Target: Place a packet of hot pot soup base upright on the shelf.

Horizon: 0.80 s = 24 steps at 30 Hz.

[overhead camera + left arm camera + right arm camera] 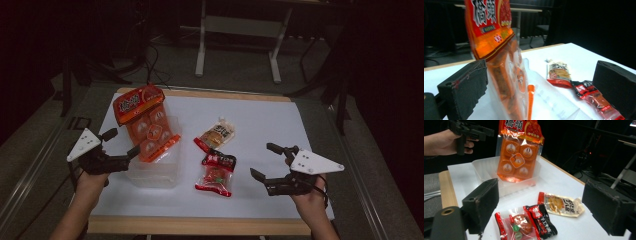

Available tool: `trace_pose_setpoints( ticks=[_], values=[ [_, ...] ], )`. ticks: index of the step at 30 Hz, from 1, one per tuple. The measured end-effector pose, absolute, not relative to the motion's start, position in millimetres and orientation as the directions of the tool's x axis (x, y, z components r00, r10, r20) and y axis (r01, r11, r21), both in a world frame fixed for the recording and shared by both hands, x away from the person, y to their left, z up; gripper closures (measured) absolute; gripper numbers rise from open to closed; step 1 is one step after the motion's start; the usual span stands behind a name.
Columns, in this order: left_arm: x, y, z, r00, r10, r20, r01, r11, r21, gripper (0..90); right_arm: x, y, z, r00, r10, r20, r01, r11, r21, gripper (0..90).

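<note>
Left gripper (121, 142): jaws wide, empty; we've let go.
Orange pack (145, 122): left-centre, leaning in clear tub (152, 172), seemingly propped by its wall.
Right gripper (269, 161): wide, empty, lower right.

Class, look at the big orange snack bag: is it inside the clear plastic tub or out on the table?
Inside: the orange snack bag stands propped in the clear tub, its top above the rim.

Right tongs (549, 207) gape wide, 2 black jaws apart. Between them, on the white table (564, 180), lie a red snack packet (520, 225) and beige pouch (561, 206); beyond, the orange pack (517, 157) stands in a clear tray (486, 170).
</note>
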<state>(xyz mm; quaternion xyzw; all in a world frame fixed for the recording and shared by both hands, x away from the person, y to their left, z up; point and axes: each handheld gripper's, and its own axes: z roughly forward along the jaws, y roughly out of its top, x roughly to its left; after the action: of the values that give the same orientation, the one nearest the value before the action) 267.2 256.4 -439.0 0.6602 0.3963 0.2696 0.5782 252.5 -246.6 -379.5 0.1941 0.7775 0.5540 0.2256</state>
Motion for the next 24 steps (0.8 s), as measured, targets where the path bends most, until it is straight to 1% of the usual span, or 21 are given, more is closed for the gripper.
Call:
trace_pose_setpoints(
  ticks=[1,8,9,10,11,13,14,16,17,20,24],
  values=[
    [263,255,-438,0.54,0.836,-0.094,0.206,-0.023,0.978,0.5,252,-245,-380,-0.818,0.556,-0.144,0.042,0.308,0.95,12.7],
    [239,241,-432,0.594,0.799,-0.089,0.198,-0.037,0.98,0.6,251,-241,-383,-0.825,0.552,-0.122,0.071,0.314,0.947,11.6],
    [233,234,-431,0.614,0.785,-0.084,0.186,-0.04,0.982,0.6,251,-240,-384,-0.829,0.55,-0.102,0.087,0.307,0.948,11.6],
    [233,234,-431,0.614,0.785,-0.084,0.186,-0.04,0.982,0.6,251,-240,-384,-0.829,0.55,-0.102,0.087,0.307,0.948,11.6],
    [228,227,-429,0.641,0.762,-0.092,0.183,-0.035,0.983,0.6,251,-240,-386,-0.835,0.545,-0.079,0.104,0.297,0.949,11.4],
    [222,218,-428,0.674,0.732,-0.093,0.176,-0.037,0.984,0.6,252,-239,-388,-0.838,0.542,-0.067,0.114,0.294,0.949,11.3],
    [222,218,-428,0.674,0.732,-0.093,0.176,-0.037,0.984,0.6,252,-239,-389,-0.839,0.541,-0.059,0.122,0.293,0.948,11.3],
    [218,210,-427,0.702,0.705,-0.101,0.171,-0.029,0.985,0.6,252,-239,-390,-0.838,0.543,-0.059,0.122,0.292,0.949,11.3],
    [216,207,-427,0.713,0.694,-0.101,0.167,-0.028,0.986,0.6,253,-238,-392,-0.833,0.548,-0.079,0.113,0.307,0.945,10.9],
    [212,197,-428,0.733,0.674,-0.091,0.159,-0.039,0.987,0.6,253,-237,-394,-0.824,0.561,-0.083,0.115,0.308,0.944,10.8],
    [210,187,-433,0.755,0.651,-0.085,0.166,-0.063,0.984,0.6,255,-233,-397,-0.833,0.545,-0.095,0.108,0.329,0.938,10.8]
  ],
)
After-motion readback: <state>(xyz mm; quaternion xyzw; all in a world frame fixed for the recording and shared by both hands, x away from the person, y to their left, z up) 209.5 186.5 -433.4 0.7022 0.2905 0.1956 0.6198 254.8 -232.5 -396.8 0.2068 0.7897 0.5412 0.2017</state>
